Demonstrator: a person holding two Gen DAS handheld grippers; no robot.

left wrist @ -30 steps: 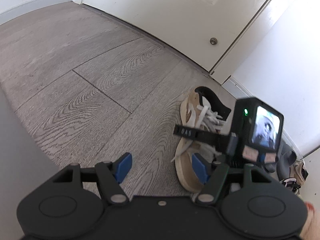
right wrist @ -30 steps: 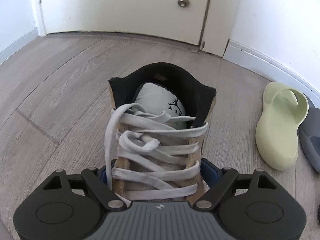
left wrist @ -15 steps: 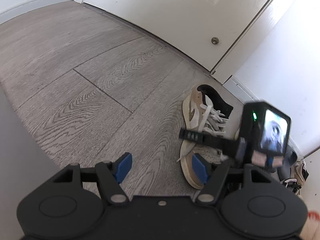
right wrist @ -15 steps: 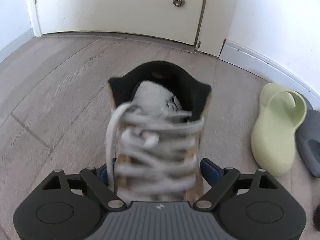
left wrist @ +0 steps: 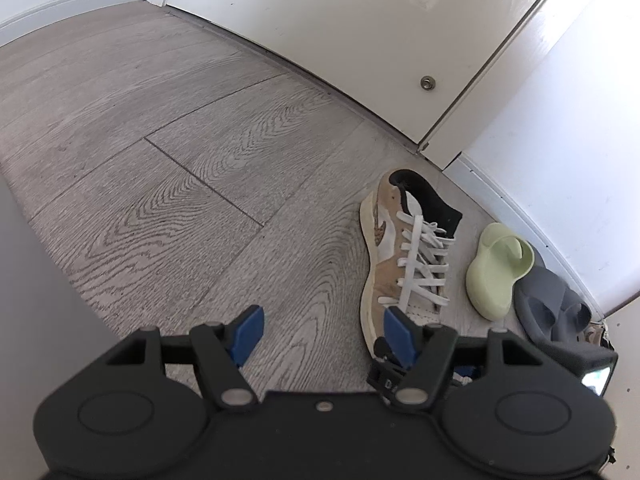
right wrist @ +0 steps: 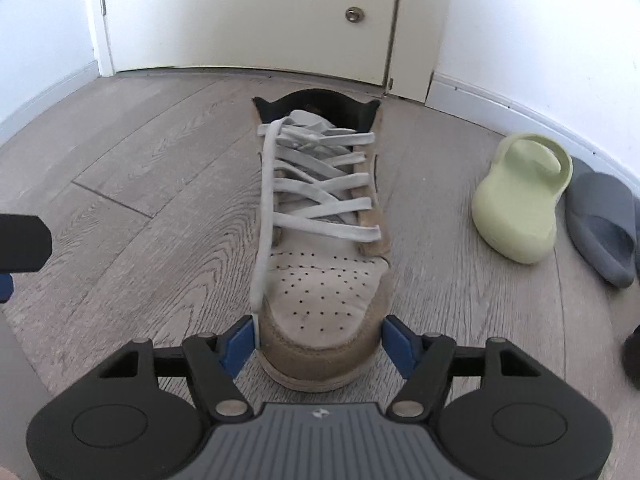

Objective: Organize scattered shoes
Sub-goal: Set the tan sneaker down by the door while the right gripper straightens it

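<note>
**Gripper Status: Tan Sneaker on Floor**

Right gripper (right wrist: 318, 342): jaws apart and closing. Toe of tan sneaker (right wrist: 320, 240) sits between the blue pads (right wrist: 239, 343). Left pad lies against a loose white lace end (right wrist: 262, 232) at the toe's edge; contact with the toe itself cannot be told. Right pad stands just clear of the toe, with a sliver of floor visible in the gap. No firm clamp on the shoe evident.

Left gripper (left wrist: 324, 334): jaws apart, roughly mid-width. Nothing between the blue pads (left wrist: 248, 330) except bare grey wood-grain floor (left wrist: 180, 200). Angled down toward the floor, to the left of the sneaker.

Sneaker position: flat on the floor, sole down, toe toward the right gripper, black heel collar toward the white door (right wrist: 248, 16). Laces crossed over a grey tongue; perforated toe box exposed.

Neighbouring items, right of the sneaker near the baseboard: pale green foam clog (right wrist: 520, 208), set apart from the sneaker; dark grey slide (right wrist: 604, 228) just beside the clog.
</note>
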